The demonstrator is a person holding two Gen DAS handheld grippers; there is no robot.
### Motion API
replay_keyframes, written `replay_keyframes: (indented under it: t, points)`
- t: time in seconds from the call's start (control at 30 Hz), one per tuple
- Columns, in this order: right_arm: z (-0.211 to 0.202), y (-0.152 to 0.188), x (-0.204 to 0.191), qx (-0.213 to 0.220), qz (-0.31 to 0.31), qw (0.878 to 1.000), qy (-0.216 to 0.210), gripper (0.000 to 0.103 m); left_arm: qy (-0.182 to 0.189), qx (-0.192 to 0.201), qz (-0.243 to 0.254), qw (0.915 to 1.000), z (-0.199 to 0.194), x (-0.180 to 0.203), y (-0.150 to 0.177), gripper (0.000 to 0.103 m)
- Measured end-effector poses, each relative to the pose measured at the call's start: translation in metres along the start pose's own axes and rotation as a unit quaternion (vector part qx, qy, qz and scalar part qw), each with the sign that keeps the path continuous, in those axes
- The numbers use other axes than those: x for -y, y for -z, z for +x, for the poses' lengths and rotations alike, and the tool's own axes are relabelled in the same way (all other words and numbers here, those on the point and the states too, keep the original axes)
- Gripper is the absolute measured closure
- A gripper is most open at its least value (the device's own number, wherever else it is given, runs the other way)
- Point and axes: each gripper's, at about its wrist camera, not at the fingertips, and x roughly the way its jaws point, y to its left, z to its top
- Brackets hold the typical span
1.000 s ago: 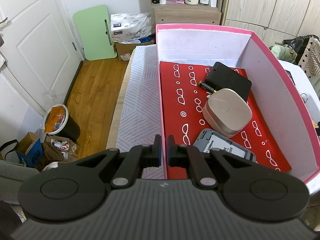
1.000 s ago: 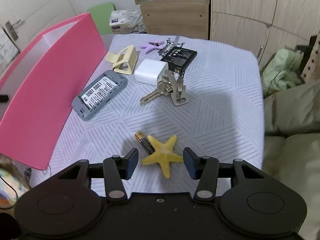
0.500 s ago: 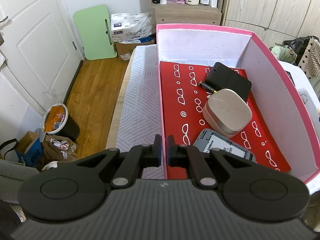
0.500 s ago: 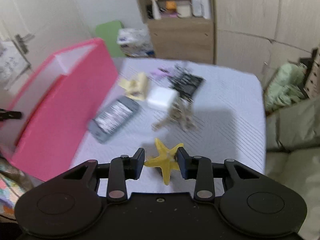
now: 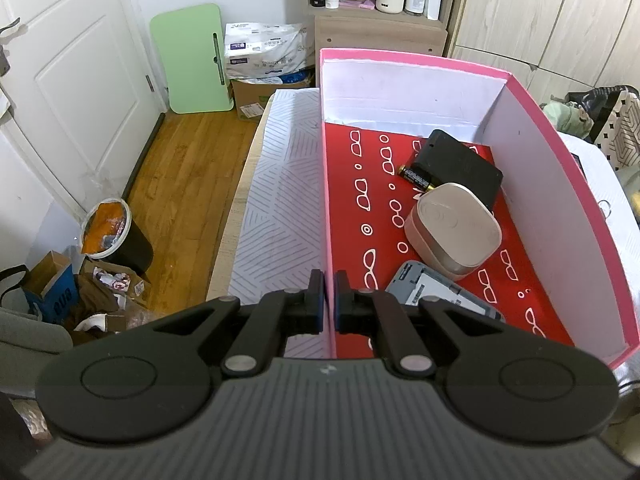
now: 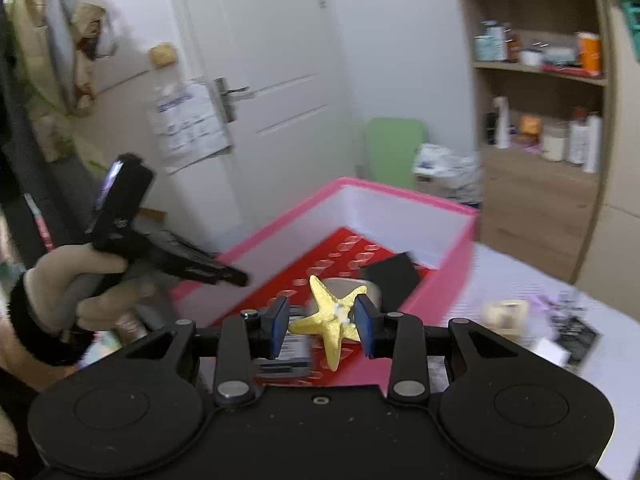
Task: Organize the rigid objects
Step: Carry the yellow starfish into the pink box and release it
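Observation:
My left gripper point(image 5: 329, 301) is shut on the near left wall of the pink box point(image 5: 325, 184). The box has a red patterned floor and holds a black case point(image 5: 460, 166), a battery point(image 5: 416, 178), a beige rounded case point(image 5: 454, 232) and a grey device point(image 5: 440, 300). My right gripper point(image 6: 322, 326) is shut on a yellow starfish point(image 6: 334, 320) and holds it in the air over the near end of the pink box point(image 6: 452, 280). The left gripper point(image 6: 236, 278) also shows in the right wrist view, on the box's left wall.
The box sits on a white striped table cloth point(image 5: 276, 208). Loose items point(image 6: 568, 324) lie on the table right of the box. A wooden shelf unit point(image 6: 536, 160) stands behind. A bin point(image 5: 108, 232) and bags stand on the floor to the left.
My right gripper closed on the starfish, lifted it off the table and swung left to above the pink box. The left gripper has not moved.

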Motion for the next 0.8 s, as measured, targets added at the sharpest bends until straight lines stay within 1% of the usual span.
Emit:
replay_keyframes:
  t: [0.13, 0.3, 0.37, 0.4, 0.43, 0.5, 0.6, 0.7, 0.77, 0.8]
  points:
    - [0.032, 0.001, -0.009, -0.035, -0.018, 0.999, -0.002, 0.063, -0.001, -0.001, 0.003, 1.0, 0.0, 0.0, 0.0, 0.099]
    - [0.067, 0.006, -0.013, -0.084, -0.043, 0.995, 0.033, 0.062, 0.001, -0.001, -0.001, 1.0, 0.0, 0.0, 0.0, 0.099]
    - [0.075, 0.006, -0.013, -0.095, -0.05, 0.993, 0.046, 0.062, 0.001, -0.001, -0.001, 1.0, -0.001, 0.001, -0.001, 0.099]
    - [0.075, 0.006, -0.013, -0.094, -0.058, 0.992, 0.053, 0.062, 0.001, -0.002, 0.0, 1.0, -0.001, 0.001, -0.001, 0.099]
    - [0.072, 0.005, -0.014, -0.087, -0.063, 0.992, 0.06, 0.055, 0.001, -0.001, 0.0, 1.0, -0.001, 0.001, -0.001, 0.099]
    - [0.061, 0.003, -0.014, -0.07, -0.058, 0.994, 0.063, 0.047, 0.0, -0.001, 0.001, 1.0, -0.001, 0.001, -0.001, 0.099]
    - [0.031, 0.001, -0.01, -0.033, -0.044, 0.997, 0.062, 0.047, 0.001, -0.001, 0.002, 1.0, 0.0, 0.001, -0.001, 0.099]
    - [-0.001, 0.006, -0.002, 0.013, -0.03, 0.996, 0.084, 0.046, 0.0, 0.001, 0.005, 1.0, 0.0, 0.001, 0.0, 0.099]
    - [-0.019, 0.015, 0.007, 0.042, -0.022, 0.994, 0.102, 0.04, 0.0, 0.003, 0.009, 1.0, 0.0, 0.001, 0.001, 0.099]
    - [-0.024, 0.021, 0.014, 0.043, -0.017, 0.993, 0.113, 0.038, -0.001, 0.003, 0.011, 0.9999, 0.0, 0.001, 0.002, 0.099]
